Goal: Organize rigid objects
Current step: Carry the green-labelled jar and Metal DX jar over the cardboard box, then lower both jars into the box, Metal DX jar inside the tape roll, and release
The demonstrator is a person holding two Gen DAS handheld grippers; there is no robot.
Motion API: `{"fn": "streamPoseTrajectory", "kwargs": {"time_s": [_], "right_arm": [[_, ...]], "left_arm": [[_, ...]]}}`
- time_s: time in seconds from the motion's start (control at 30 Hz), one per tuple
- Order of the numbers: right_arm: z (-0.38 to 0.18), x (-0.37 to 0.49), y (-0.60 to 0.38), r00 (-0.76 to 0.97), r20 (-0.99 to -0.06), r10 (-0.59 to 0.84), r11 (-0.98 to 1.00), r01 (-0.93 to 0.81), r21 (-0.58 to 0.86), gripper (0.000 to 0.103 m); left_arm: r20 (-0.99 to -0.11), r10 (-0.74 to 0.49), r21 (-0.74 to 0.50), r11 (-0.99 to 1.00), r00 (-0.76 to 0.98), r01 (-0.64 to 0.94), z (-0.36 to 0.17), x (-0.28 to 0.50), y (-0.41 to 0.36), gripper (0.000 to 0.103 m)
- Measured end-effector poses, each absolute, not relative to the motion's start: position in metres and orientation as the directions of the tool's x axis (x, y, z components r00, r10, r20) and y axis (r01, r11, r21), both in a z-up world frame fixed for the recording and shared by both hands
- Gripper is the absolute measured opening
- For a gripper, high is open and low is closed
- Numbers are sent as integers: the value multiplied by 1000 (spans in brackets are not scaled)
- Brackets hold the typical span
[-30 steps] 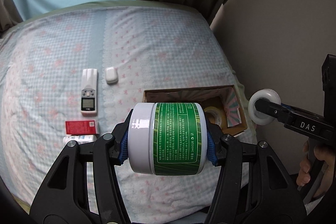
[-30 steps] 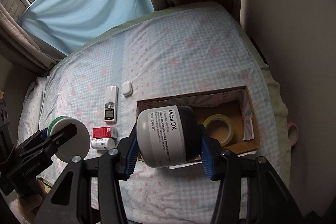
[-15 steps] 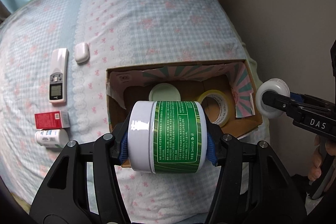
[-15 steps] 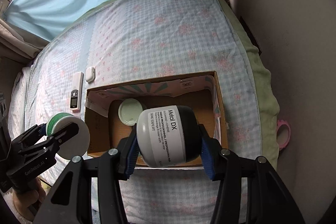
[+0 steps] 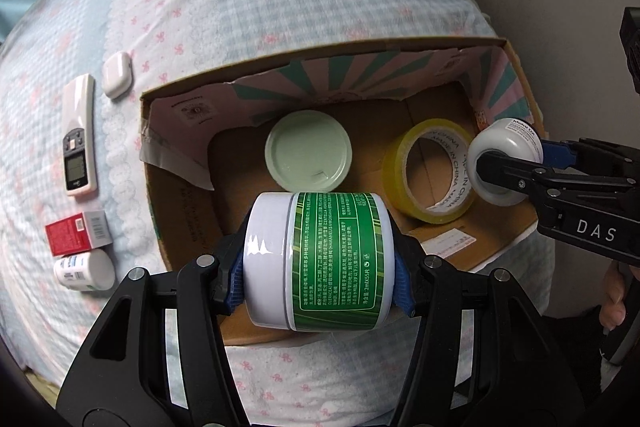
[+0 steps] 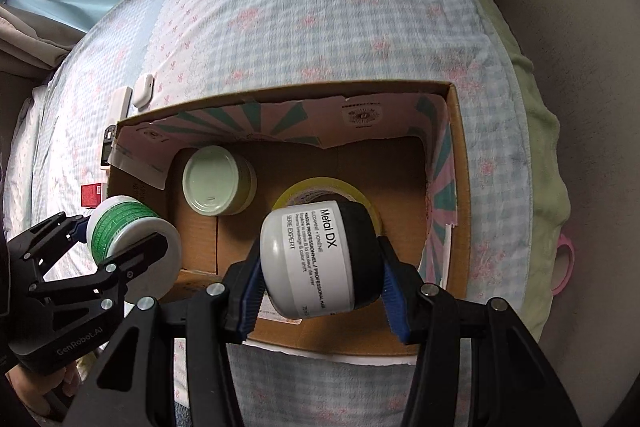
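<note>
The left tool (image 5: pixel 320 263) clamped a glossy cylindrical jar (image 5: pixel 318 261) with a white lid and green printed label, held sideways over the near edge of an open cardboard box (image 5: pixel 184 227); the right tool (image 6: pixel 318 267) gripped a rounded grey tub (image 6: pixel 316 259) with a black lid above the box's right half. Inside the box lay a pale green round lid (image 5: pixel 308 151) and a translucent yellow tape roll (image 5: pixel 430 171). The box sat on a bed (image 5: pixel 280 7) with a soft checked floral cover beside a plain wall. Only the left view showed the small white bottle (image 5: pixel 84 271); only the right showed a pink ring (image 6: pixel 564 263)
</note>
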State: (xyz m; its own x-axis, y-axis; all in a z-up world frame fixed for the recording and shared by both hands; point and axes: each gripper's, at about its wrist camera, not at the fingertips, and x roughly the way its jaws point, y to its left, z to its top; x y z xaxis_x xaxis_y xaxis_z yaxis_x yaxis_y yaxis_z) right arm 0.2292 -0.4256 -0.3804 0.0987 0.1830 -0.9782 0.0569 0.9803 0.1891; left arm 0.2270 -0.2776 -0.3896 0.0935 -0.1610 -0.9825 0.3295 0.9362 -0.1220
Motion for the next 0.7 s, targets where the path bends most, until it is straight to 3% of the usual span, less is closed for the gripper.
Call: {"fn": "streamPoseTrajectory", "kwargs": {"time_s": [0.63, 0.67, 0.7], "right_arm": [[-424, 244, -422, 22, -974, 225, 961, 159, 225, 48], [-424, 244, -422, 27, -975, 222, 961, 161, 223, 50], [-423, 244, -422, 31, -977, 213, 962, 167, 215, 67]], "left_arm": [[-995, -95, -73, 923, 39, 377, -425, 232, -282, 53], [-996, -82, -62, 924, 39, 378, -425, 232, -281, 54], [-996, -77, -57, 925, 38, 377, -424, 232, -282, 66]]}}
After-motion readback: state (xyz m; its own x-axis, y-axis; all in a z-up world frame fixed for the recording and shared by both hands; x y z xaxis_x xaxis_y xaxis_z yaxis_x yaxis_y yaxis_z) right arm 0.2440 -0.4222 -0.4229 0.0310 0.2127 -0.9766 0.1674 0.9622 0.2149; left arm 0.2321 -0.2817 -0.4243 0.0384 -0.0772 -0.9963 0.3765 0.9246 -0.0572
